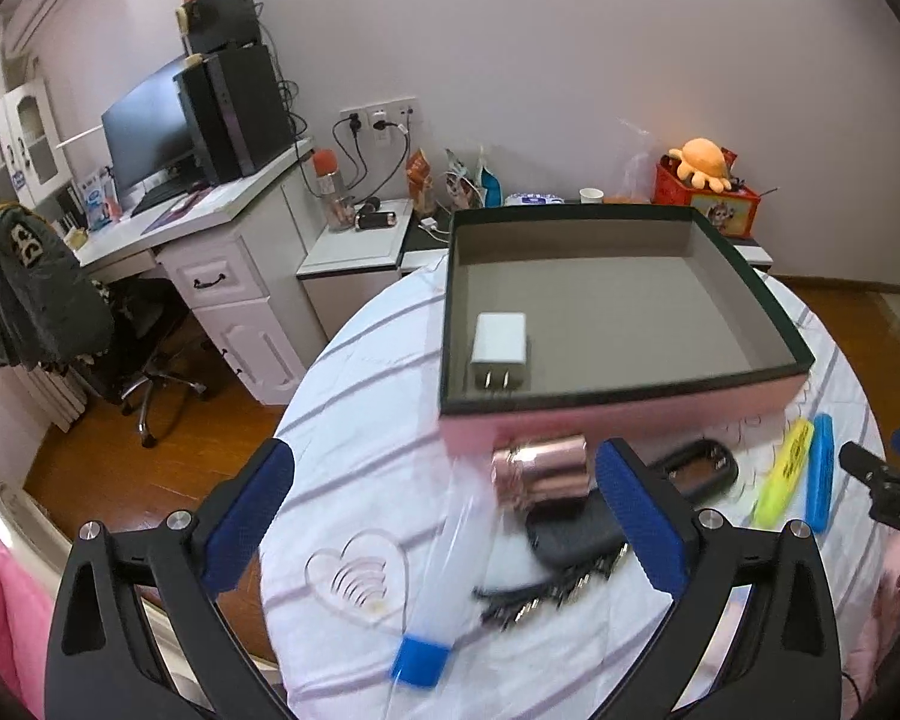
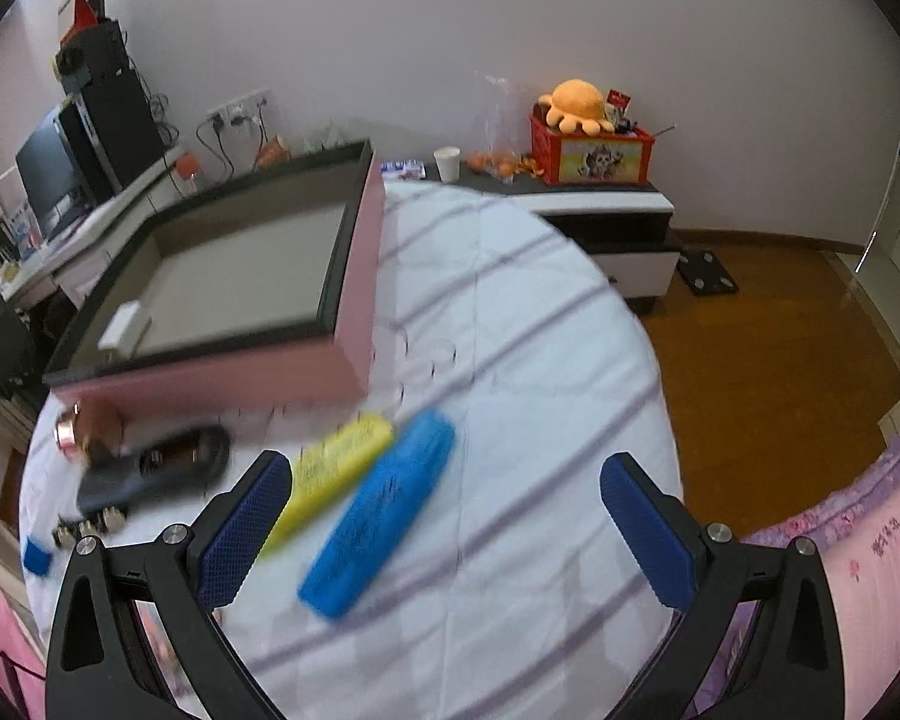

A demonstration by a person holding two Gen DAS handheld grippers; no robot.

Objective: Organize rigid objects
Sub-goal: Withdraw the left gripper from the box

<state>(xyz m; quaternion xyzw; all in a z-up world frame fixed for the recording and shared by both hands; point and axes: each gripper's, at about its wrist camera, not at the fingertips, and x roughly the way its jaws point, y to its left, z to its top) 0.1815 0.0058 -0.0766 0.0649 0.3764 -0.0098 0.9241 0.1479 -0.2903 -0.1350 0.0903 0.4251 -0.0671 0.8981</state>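
Soft even indoor light, motion blur, dark fisheye corners.

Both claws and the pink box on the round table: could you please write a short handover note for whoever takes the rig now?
Left claw: open, empty, above the rose-gold cylinder.
Right claw: open, empty, over the blue case; the yellow case lies beside it.
Done: the white charger lies in the pink box.
Left: cylinder, both cases, black case, dark pouch, clear tube with blue cap, all still on the table.
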